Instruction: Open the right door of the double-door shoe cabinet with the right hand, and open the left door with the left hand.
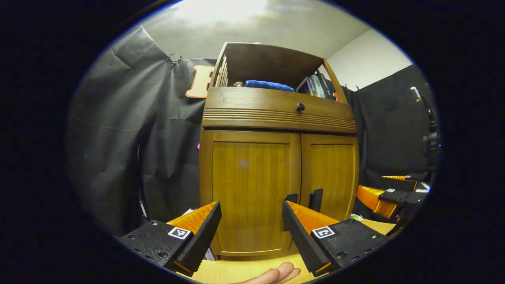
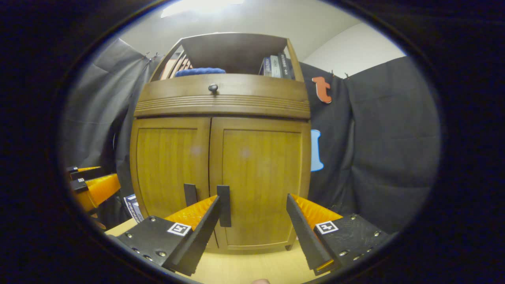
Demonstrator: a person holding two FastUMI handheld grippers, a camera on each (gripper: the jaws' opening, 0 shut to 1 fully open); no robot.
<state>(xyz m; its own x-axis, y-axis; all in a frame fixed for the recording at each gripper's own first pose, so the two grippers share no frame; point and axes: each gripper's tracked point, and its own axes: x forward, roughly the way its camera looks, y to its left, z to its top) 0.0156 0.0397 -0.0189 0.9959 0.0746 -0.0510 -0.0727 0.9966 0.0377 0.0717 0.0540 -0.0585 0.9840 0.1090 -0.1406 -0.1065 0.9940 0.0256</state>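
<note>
Left gripper [image 1: 251, 221] sits at the bottom of the left gripper view with its jaws spread wide and nothing between them, pointed at the shoe cabinet [image 1: 276, 157] that takes up the middle of the frame. Right gripper [image 2: 252, 217] is the same deal in the right gripper view: jaws apart, holding nothing, low in the frame in front of the right door [image 2: 262, 181]. Both doors look closed; the left door [image 1: 250, 189] fills the center of the left gripper view, and the two dark handles [image 2: 224, 205] sit side by side along the middle seam near the bottom. Above the doors there's a drawer with a small round knob [image 2: 213, 88], and the open shelf up top has a blue towel [image 1: 269, 85] and some books [image 1: 317, 86]. The cabinet stands on a light wood table [image 2: 252, 264].
</note>
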